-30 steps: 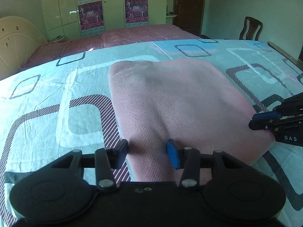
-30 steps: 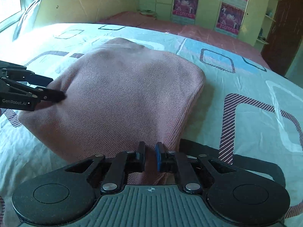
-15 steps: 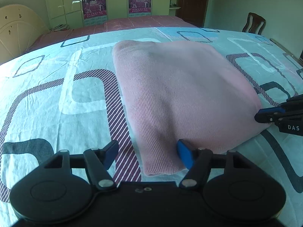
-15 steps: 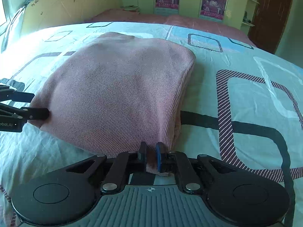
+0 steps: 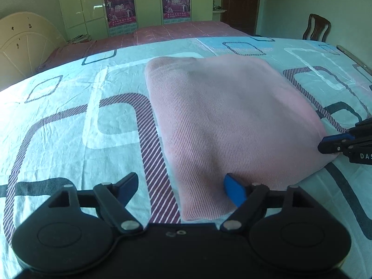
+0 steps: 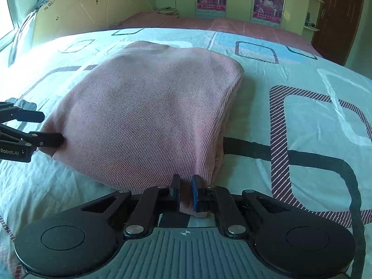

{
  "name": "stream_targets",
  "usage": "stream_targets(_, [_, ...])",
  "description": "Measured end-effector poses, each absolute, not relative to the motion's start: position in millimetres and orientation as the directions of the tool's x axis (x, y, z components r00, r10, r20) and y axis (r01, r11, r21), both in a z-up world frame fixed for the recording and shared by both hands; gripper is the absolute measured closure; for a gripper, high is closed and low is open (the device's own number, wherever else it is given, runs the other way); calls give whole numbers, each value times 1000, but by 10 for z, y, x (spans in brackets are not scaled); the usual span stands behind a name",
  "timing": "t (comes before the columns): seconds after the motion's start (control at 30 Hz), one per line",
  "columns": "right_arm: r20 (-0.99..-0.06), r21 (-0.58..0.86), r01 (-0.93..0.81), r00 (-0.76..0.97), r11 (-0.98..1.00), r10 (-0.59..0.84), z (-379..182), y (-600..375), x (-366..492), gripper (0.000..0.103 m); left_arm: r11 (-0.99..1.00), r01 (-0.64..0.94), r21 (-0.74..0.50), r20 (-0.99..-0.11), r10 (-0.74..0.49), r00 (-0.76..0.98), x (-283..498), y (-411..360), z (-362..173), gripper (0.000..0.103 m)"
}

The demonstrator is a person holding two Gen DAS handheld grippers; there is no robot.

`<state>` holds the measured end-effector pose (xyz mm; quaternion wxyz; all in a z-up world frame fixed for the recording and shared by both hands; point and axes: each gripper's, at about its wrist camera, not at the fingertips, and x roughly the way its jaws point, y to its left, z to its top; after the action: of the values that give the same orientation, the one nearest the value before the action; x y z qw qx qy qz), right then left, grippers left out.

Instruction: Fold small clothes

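A folded pink knit garment [image 5: 232, 121] lies flat on the patterned bedsheet [image 5: 69, 121]; it also shows in the right wrist view [image 6: 144, 116]. My left gripper [image 5: 181, 186] is open wide at the garment's near corner, its right pad resting on the cloth. My right gripper [image 6: 184, 190] is shut on the garment's near edge, a fold of cloth pinched between its pads. In the left wrist view my right gripper [image 5: 330, 145] sits at the garment's right corner. In the right wrist view my left gripper [image 6: 50, 127] sits open at the left corner.
The bed fills both views. A second bed with a maroon cover [image 5: 162, 32] lies beyond it, with green wardrobes [image 5: 93, 4] behind. A cream headboard [image 5: 23, 44] stands at the left, a wooden chair [image 5: 316, 26] at the far right.
My left gripper has opened wide and let go of the garment. The garment has come down and now lies flatter on the sheet. My right gripper stays shut on its edge.
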<state>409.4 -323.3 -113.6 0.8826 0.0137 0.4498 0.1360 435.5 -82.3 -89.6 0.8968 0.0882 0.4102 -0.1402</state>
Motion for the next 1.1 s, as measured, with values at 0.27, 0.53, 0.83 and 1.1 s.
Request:
stream_targets(0.27, [-697, 188, -185, 666, 965, 264, -827, -3382, 4264, 93, 957, 290, 1, -706, -205, 678, 4679, -850, -748, 7])
stream_targets(0.53, [-764, 128, -200, 605, 971, 226, -1119, -3360, 4759, 93, 965, 260, -6, -778, -168, 606, 5050, -968, -999, 3])
stream_targets(0.83, [-660, 446, -134, 619, 885, 426, -1043, -4020, 4666, 35, 957, 240, -162, -771, -275, 574, 5069, -735, -891, 12])
stream_targets(1.1, [-585, 719, -13, 527, 694, 616, -1406, -4392, 4927, 41, 898, 219, -382, -763, -440, 473, 5203, -611, -1050, 19])
